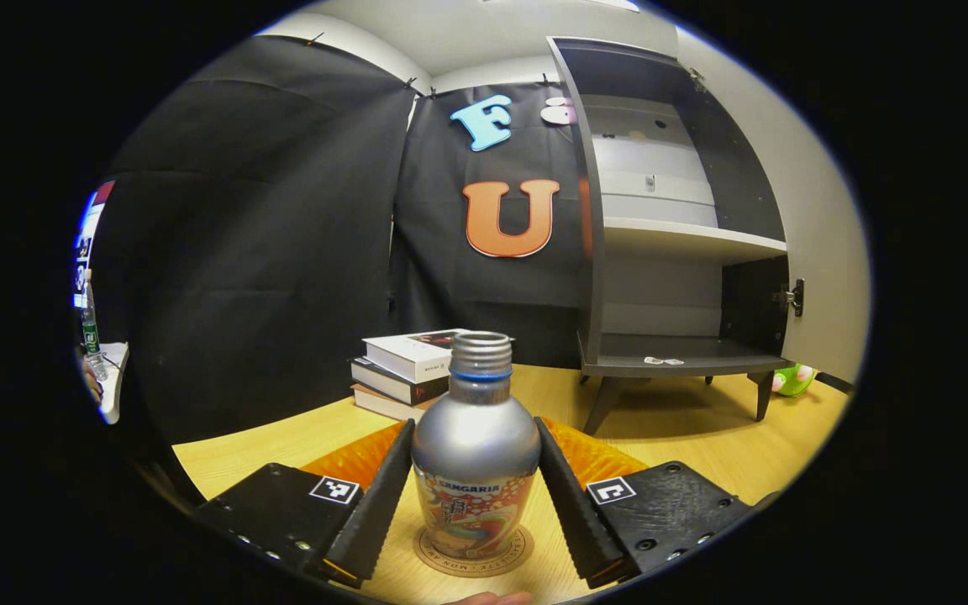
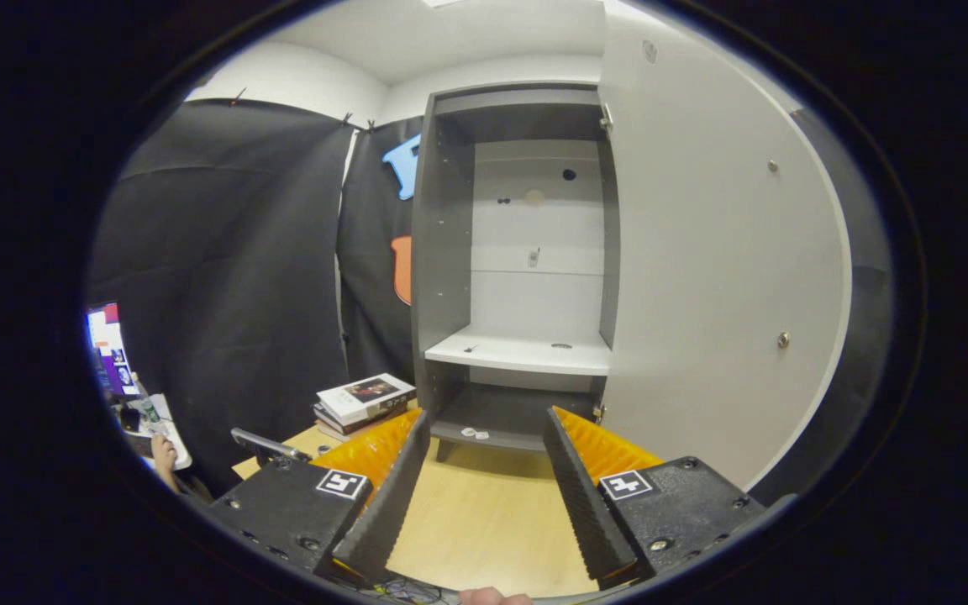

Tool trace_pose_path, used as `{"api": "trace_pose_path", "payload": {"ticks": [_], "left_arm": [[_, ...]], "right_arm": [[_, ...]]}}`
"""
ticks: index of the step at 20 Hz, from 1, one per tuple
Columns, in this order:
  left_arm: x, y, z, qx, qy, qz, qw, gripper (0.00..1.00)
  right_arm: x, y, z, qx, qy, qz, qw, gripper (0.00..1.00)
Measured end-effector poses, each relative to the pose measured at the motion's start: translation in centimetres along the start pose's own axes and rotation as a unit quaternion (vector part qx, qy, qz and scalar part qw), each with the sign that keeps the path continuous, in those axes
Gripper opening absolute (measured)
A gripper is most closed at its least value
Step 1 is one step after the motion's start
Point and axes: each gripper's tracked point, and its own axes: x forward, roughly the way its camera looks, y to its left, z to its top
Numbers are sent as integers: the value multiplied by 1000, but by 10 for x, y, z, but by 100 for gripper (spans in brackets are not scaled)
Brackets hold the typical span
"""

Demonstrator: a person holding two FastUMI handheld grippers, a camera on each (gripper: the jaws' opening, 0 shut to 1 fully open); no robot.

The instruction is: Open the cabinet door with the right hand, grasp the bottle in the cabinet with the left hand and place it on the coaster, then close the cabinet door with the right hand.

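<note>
One bottle point(image 1: 476, 454) upright on coaster point(image 1: 474, 555), neck up.

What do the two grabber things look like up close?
Both look alike. The left gripper has two long flat fingers with ribbed, saw-toothed inner faces, each fixed to a chunky black block with screws. Each block carries a small white square sticker with a black pattern. The right gripper has the same ribbed fingers, black blocks and square stickers.

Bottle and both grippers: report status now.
Left gripper open around bottle, which stands upright on coaster. Right gripper open, empty. Cabinet door open, nothing blocking.
</note>
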Motion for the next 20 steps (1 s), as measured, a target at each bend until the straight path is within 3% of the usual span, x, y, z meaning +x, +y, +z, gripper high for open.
{"api": "trace_pose_path", "payload": {"ticks": [1, 2, 3, 6, 14, 20], "left_arm": [[-2, -1, 9, -1, -9, -3, 1000, 85], [-4, -2, 19, -2, -18, -5, 1000, 76], [-8, -2, 31, -4, -27, -9, 1000, 88], [-18, -3, 68, -2, -47, -20, 999, 89], [-66, -33, 162, 17, -20, -77, 997, 94], [-108, -66, 213, 6, -21, -125, 992, 94]], "right_arm": [[-1, 1, -1, 1, -1, 0, 1000, 86], [-2, 0, 0, 2, -1, 1, 1000, 87], [-3, 0, 0, 3, -3, 2, 1000, 87], [-7, -1, 3, 5, -11, 4, 1000, 87], [-45, -13, 20, 0, -61, -10, 998, 88], [-93, -57, 19, 14, -78, -42, 996, 92]]}}
